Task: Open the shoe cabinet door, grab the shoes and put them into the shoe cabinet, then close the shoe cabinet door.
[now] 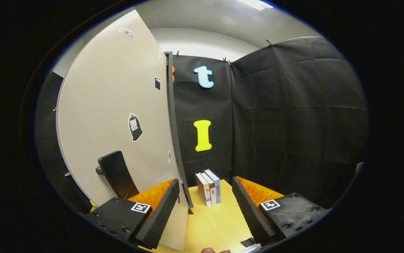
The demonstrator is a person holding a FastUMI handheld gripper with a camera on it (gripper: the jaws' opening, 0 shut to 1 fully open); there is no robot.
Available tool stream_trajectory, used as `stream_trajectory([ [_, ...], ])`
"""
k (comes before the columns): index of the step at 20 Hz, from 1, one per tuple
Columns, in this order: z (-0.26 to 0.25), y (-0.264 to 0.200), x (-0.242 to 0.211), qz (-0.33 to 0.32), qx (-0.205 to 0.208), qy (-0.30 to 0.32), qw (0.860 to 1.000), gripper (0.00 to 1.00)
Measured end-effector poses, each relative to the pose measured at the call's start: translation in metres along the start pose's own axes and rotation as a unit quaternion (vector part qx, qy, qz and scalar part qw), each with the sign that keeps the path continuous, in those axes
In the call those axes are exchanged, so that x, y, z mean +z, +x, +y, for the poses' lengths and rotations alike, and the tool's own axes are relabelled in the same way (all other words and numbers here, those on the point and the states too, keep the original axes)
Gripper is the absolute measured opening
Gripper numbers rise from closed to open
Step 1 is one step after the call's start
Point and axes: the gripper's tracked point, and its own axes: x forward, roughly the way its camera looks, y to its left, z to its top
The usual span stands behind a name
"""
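The shoe cabinet door (114, 105), a tall pale grey panel, stands close on the left and its dark edge (174, 133) runs down just ahead of the left finger. A black handle (116, 174) sticks out from the door low down, just beyond the left finger. My gripper (205, 207) is open, with nothing between its fingers. The left finger (160, 214) is right by the door's lower edge; the right finger (249, 211) is apart from it, over the yellow table.
Three books (209, 188) stand upright on the yellow table top (216, 221), just beyond the fingers. Black cloth walls (293, 123) close the booth behind and to the right. Fingertips of a hand (209, 250) show below the gripper.
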Motion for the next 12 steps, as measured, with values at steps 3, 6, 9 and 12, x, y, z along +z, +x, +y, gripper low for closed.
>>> stream_trajectory([
  [3,0.029,0.001,-0.006,0.005,0.020,0.006,1.000,0.97],
  [6,0.064,0.005,-0.010,0.008,0.045,0.008,0.999,0.97],
  [9,0.108,0.014,-0.017,0.012,0.075,0.006,0.997,0.97],
  [12,0.157,0.026,-0.024,0.020,0.113,0.009,0.993,0.97],
])
